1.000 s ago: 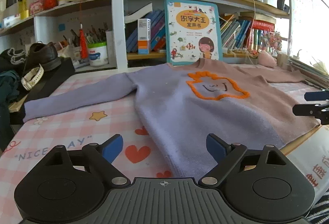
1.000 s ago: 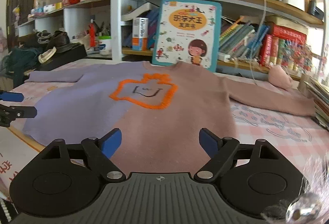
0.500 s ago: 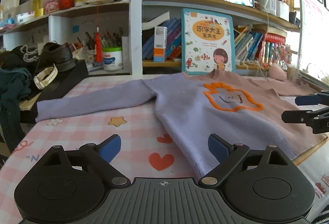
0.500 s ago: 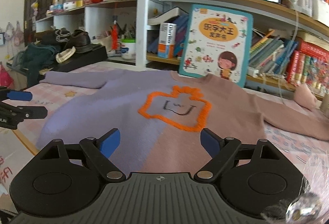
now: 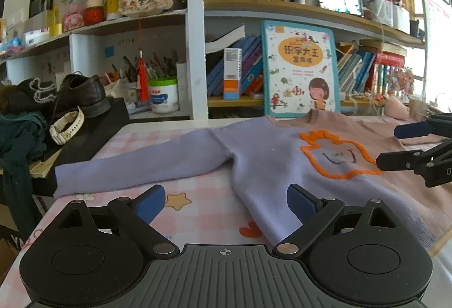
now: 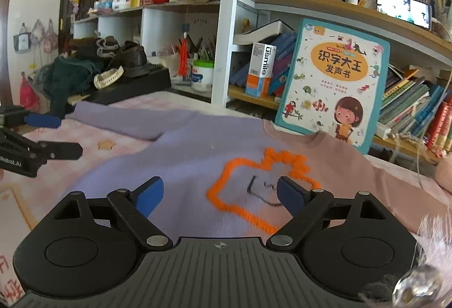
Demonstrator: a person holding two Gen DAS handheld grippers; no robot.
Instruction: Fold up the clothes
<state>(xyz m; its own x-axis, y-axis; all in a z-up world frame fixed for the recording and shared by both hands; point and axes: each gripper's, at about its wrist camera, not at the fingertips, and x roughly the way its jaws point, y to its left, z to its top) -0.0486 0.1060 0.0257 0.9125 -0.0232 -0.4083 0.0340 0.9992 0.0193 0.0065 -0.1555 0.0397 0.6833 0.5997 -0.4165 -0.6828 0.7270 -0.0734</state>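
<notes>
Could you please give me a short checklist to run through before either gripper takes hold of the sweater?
1. Sweater lies flat, front up, on the checked tablecloth: ok.
2. Left gripper open and holding nothing: ok.
3. Right gripper open and holding nothing: ok.
4. Purple sleeve spread out straight and within view: ok.
5. Pink sleeve fully laid out: cannot tell, its cuff runs out of view.
6. Picture book clear of the collar: not ok, it stands right at the neckline and could tip when the sweater moves.
</notes>
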